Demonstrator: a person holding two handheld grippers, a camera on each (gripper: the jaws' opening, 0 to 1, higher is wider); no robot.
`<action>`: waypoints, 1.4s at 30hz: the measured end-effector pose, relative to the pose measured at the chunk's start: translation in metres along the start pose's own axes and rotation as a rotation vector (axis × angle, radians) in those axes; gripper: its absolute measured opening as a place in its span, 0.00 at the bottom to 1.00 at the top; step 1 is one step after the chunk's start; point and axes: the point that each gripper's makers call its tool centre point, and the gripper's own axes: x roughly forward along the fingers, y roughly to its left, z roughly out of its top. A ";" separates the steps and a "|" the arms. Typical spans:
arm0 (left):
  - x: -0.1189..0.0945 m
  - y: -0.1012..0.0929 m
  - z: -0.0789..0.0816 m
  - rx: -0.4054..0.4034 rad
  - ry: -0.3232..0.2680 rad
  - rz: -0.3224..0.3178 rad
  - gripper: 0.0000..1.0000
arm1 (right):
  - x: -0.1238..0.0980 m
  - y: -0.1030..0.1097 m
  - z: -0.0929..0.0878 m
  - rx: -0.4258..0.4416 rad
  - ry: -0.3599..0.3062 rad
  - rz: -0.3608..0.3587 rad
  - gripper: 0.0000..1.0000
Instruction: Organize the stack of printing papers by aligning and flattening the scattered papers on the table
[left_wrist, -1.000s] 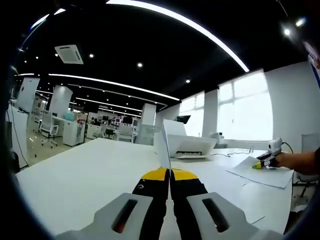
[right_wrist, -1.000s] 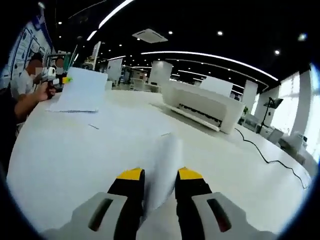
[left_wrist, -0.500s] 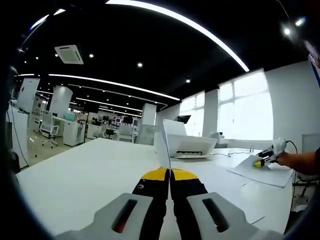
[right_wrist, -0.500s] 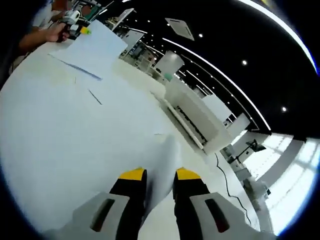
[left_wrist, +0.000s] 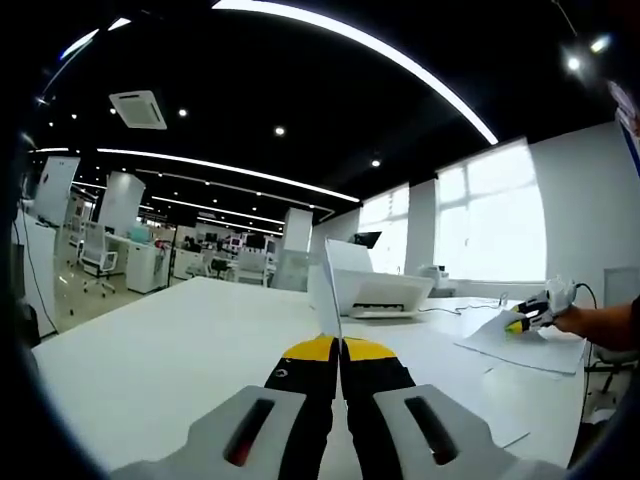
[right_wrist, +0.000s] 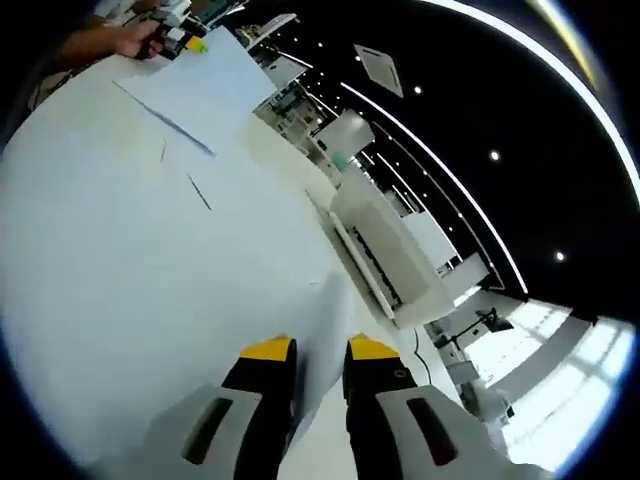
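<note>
**Right view rolled further; left grip unchanged**

Since the earlier frames the right gripper view had tilted and rolled on, so the table ran up to the left and the ceiling lights swung to the right; the left gripper view had hardly shifted, apart from the far gripper at its right edge sitting slightly higher on the sheets.

In the left gripper view, the left gripper (left_wrist: 339, 352) pointed level across the table (left_wrist: 180, 340), its yellow-tipped jaws pressed together on the bottom edge of a paper (left_wrist: 327, 295) that stood upright and edge-on between them. Left of the jaws the tabletop lay bare out to its far edge. Beyond the paper sat a printer (left_wrist: 375, 290). Farther right, a stack (left_wrist: 525, 345) of sheets lay flat near the table's right edge, with a hand (left_wrist: 575, 318) holding the other gripper on its far corner.

In the right gripper view, the left gripper (right_wrist: 185, 40) and hand (right_wrist: 135, 38) showed at upper left, at the far end of the stack (right_wrist: 195, 95). Open tabletop spread between there and the right gripper (right_wrist: 307, 350), whose jaws stood narrowly apart, clamping a paper (right_wrist: 328, 330) that rose between them. The printer (right_wrist: 385, 250) lay to the right, a cable (right_wrist: 425, 355) trailing past it.
</note>
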 end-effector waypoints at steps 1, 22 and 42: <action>0.000 0.000 0.000 0.000 0.000 0.000 0.07 | 0.000 0.002 0.000 0.029 -0.008 0.013 0.16; 0.000 0.000 0.000 0.002 -0.002 0.001 0.07 | 0.013 0.003 -0.031 0.729 -0.053 0.171 0.15; 0.000 0.000 0.000 0.001 -0.002 0.001 0.07 | -0.002 -0.026 -0.041 0.903 -0.062 0.066 0.00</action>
